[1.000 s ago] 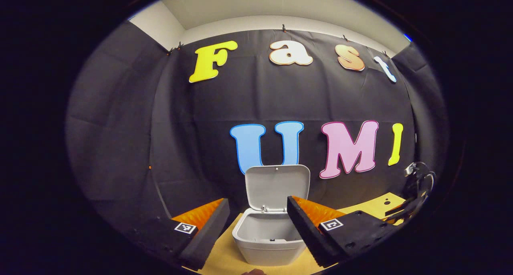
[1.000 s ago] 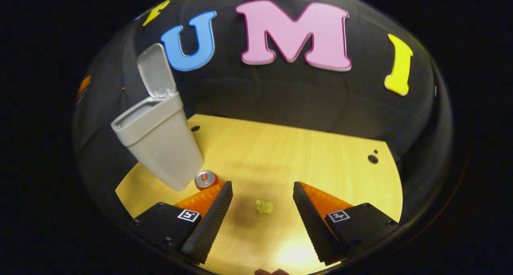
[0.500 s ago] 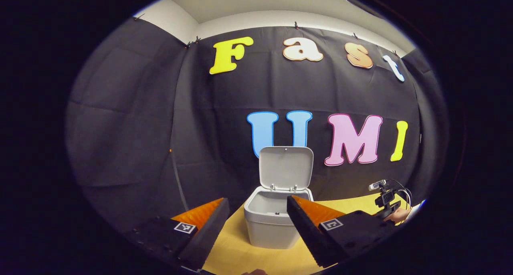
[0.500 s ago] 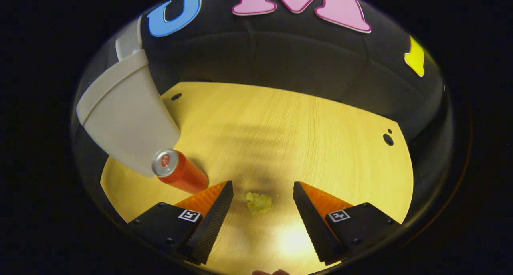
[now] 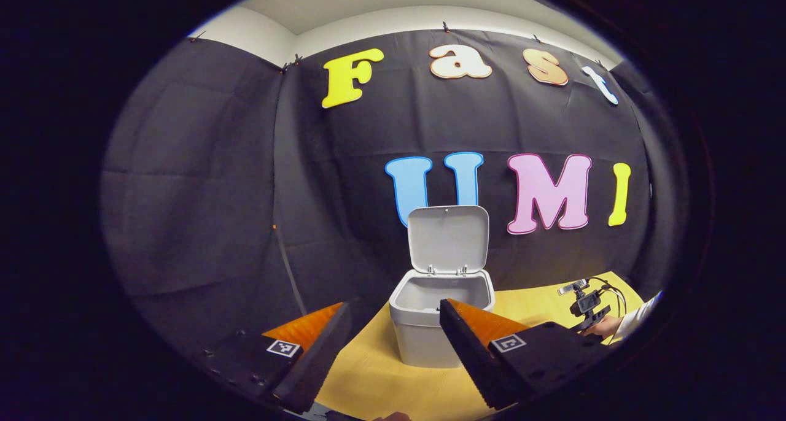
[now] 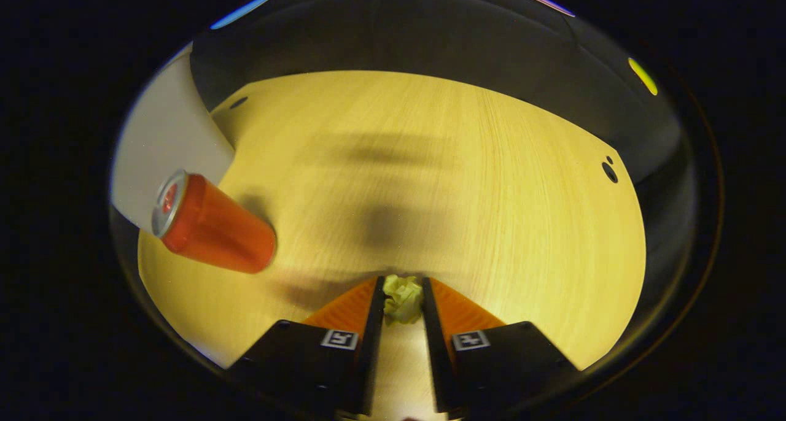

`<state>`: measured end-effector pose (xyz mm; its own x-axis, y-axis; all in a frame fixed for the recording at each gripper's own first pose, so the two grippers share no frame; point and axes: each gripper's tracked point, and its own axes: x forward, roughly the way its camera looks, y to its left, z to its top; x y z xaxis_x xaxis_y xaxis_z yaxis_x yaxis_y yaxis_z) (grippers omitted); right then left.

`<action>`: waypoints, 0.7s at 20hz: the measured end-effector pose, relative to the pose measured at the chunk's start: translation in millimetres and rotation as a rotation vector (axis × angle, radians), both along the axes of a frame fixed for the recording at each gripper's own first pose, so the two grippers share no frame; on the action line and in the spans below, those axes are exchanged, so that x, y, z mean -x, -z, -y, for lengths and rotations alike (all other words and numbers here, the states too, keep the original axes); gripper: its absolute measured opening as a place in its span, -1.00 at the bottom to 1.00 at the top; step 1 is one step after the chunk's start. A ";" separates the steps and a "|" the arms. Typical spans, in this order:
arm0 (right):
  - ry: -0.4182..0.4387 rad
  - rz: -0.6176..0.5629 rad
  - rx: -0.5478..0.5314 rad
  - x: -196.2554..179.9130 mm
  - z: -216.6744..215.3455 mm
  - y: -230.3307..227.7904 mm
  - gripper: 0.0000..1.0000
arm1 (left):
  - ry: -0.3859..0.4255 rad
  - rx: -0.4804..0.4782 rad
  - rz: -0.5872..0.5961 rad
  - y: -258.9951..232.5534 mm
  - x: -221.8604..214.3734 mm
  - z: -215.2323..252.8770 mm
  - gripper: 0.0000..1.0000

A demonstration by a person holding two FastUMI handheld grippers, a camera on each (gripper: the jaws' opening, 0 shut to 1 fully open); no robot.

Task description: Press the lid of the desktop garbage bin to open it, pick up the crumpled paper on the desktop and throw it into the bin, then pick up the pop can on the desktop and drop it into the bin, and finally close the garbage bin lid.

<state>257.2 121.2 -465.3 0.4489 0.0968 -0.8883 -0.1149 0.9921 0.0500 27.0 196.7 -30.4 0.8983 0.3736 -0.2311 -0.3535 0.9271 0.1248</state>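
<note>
The grey garbage bin [image 5: 439,323] stands on the wooden desktop with its lid [image 5: 448,238] swung up and open. My left gripper [image 5: 393,323] hangs open in front of the bin, apart from it. In the right gripper view, my right gripper [image 6: 403,295] is down at the desktop with both fingers pressed on the crumpled yellowish paper [image 6: 403,299]. The red pop can [image 6: 212,227] stands to the left, next to the bin's grey wall [image 6: 163,148]. Far right in the left gripper view I see the other gripper [image 5: 586,304] and a hand holding it.
The wooden desktop [image 6: 430,181] stretches ahead of the right gripper, with small holes near its right edge [image 6: 609,170] and far left corner [image 6: 238,102]. Black cloth wall closes off the back and sides.
My right gripper dropped to the desktop and closed its fingers on the crumpled paper. My left gripper drew back and to the left, so the bin looks smaller and farther.
</note>
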 end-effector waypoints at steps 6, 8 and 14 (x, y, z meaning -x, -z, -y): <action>-0.065 0.278 -0.156 -25.7 -33.2 -106.3 -0.29 | 0.026 0.035 0.002 7.6 -7.8 5.6 0.93; -0.106 0.386 -0.209 -32.7 -48.8 -158.6 -0.30 | 0.028 0.069 0.002 12.8 -10.7 6.1 0.93; -0.249 0.669 -0.348 -45.0 -115.9 -310.3 -0.31 | 0.049 0.061 0.012 11.2 -13.1 10.2 0.93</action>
